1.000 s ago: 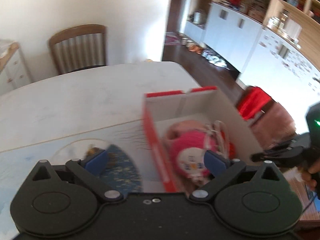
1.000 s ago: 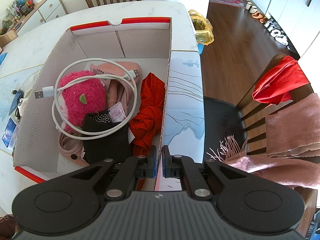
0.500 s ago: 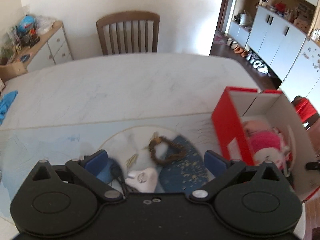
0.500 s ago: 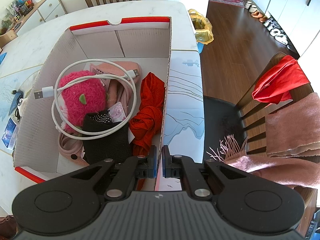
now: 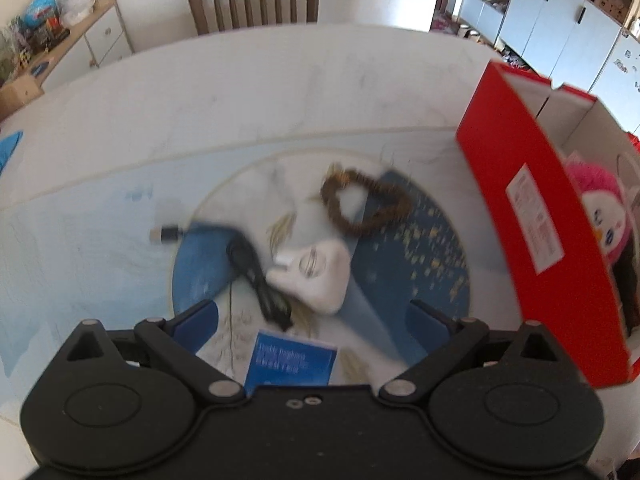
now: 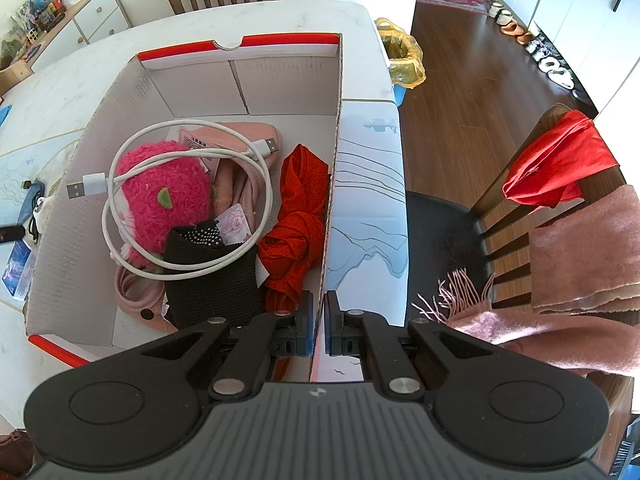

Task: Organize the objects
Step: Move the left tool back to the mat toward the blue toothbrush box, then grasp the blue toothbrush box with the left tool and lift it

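1. Your left gripper (image 5: 312, 312) hangs with its blue pads wide apart and empty, above the loose things on the round blue-and-white placemat (image 5: 436, 240).
2. Nearest you lies a small blue printed packet (image 5: 290, 362); beyond it a white tooth-shaped plastic piece (image 5: 320, 272) touches a black cable (image 5: 256, 268).
3. Farther off sits the brown beaded bracelet (image 5: 362, 204), apart from the rest.
4. Choose one item, centre the pads on either side of it, and come straight down; the picture is blurred, so slow first.
5. Your right gripper (image 6: 318, 326) is clamped shut on the side wall of the red-and-white cardboard box (image 6: 336, 128), steadying it.
6. Inside lie a pink plush toy (image 6: 168, 192) and a coiled white USB cable (image 6: 256, 152).
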`<state>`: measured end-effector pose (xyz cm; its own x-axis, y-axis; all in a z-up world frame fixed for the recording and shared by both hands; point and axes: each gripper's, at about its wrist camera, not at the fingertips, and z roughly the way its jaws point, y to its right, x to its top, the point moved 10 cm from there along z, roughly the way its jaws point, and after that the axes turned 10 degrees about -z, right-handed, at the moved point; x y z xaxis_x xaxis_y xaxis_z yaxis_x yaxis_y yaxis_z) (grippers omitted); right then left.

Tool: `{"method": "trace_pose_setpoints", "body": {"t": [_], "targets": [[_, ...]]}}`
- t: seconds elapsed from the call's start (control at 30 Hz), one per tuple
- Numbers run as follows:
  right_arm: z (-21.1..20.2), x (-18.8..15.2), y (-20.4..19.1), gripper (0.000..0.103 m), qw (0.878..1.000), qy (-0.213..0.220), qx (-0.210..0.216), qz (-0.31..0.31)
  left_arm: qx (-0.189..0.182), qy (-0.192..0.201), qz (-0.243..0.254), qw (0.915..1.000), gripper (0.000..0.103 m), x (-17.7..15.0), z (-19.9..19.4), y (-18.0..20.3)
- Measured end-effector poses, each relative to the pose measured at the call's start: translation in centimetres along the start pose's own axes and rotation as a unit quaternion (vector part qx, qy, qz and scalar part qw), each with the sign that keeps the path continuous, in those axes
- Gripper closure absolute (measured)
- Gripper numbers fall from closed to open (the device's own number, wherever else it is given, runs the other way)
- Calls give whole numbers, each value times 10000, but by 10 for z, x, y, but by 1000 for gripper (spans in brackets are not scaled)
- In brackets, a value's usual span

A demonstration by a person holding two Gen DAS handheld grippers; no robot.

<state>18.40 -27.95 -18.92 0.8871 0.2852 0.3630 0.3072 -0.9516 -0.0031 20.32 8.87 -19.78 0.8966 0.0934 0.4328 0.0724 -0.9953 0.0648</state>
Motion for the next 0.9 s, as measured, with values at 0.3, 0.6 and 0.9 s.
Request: {"method": "trace_pose_setpoints", "body": {"t": [0.3, 0.6, 0.9], "targets": [[0, 0, 0, 99, 10000, -10, -20, -23, 31, -390, -50, 9992, 13, -37, 17, -14], [1, 0, -1, 99, 10000, -17, -38, -51, 62, -492, -158, 9986, 34, -50, 20, -19], [1, 0, -1, 99, 10000, -18, -40, -51, 289, -367, -99, 9989, 54, -49, 10, -19]]}}
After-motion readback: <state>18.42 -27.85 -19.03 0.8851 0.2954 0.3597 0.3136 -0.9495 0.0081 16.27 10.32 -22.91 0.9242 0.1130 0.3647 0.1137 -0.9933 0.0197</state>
